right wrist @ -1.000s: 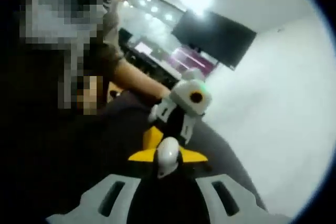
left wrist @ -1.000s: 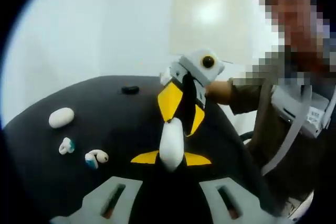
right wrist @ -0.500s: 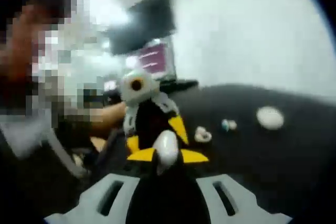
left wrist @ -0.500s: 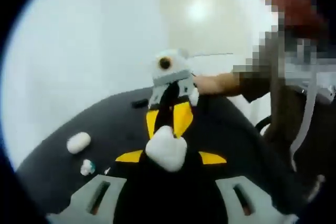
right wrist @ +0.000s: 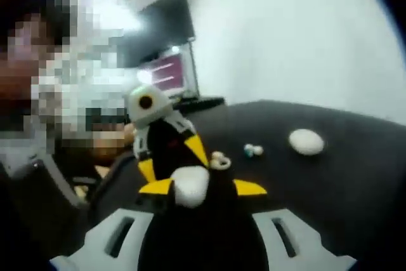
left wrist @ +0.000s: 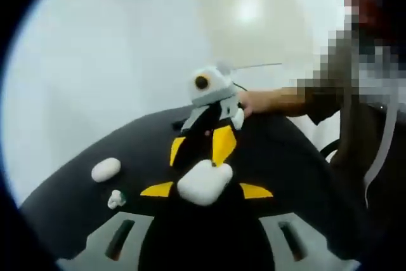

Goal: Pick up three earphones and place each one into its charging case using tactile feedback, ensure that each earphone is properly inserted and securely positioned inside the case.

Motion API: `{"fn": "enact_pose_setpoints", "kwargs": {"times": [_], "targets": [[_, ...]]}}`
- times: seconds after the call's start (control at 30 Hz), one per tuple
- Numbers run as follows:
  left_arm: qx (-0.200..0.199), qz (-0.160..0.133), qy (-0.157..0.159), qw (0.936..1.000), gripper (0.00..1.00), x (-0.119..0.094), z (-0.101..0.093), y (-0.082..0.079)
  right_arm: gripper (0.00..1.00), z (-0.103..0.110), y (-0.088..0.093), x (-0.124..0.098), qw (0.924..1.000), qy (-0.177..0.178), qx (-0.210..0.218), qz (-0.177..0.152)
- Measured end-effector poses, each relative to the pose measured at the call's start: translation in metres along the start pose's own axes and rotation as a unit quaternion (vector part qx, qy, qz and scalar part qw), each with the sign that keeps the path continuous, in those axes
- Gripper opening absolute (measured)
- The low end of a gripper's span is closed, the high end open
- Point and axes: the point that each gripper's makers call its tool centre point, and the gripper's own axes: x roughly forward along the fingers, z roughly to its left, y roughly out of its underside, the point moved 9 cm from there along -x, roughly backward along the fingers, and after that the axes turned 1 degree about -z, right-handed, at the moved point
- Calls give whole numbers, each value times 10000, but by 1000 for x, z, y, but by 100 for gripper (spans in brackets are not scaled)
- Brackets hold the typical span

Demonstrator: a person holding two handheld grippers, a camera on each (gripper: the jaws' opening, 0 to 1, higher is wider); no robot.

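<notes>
both the left gripper [left wrist: 205,190] and the right gripper [right wrist: 202,187] are clamped on one white case [left wrist: 204,183], raised over the table [left wrist: 76,201], likely steadying it before the loose earphones [right wrist: 252,150] near the far edge go in.

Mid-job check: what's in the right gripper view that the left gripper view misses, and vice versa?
Right gripper view: a dark monitor, a lit screen below it, and a second loose earphone. Left gripper view: a glare patch on the plain wall. Shared: the held white case, the spare case on the black table, one earphone.
</notes>
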Motion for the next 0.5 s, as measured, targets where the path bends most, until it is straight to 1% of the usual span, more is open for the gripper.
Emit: {"fn": "enact_pose_setpoints", "kwargs": {"times": [0.1,0.13,0.2,0.23,0.27,0.37,0.43,0.5], "targets": [[-117,86,61,9999,26,0,-1,0,37,14,1,4,9984,-393,-378,117],[-142,107,74,9998,26,0,-2,0,39,18,2,6,9973,-474,-536,184],[-152,110,77,9998,26,1,-2,0,45,22,9,10,9920,-403,-1052,565],[-171,118,86,9997,26,1,-2,0,46,22,8,12,9938,-190,-1042,353],[-186,121,99,9997,26,1,-2,0,46,23,8,13,9931,-276,-1058,423],[-214,103,119,9996,26,2,-1,1,47,16,10,12,9969,-62,-588,522],[-256,90,150,9995,26,2,0,1,47,16,9,15,9962,-76,-720,488],[-259,68,174,9995,26,2,0,1,47,15,9,15,9965,-71,-668,505]]}}
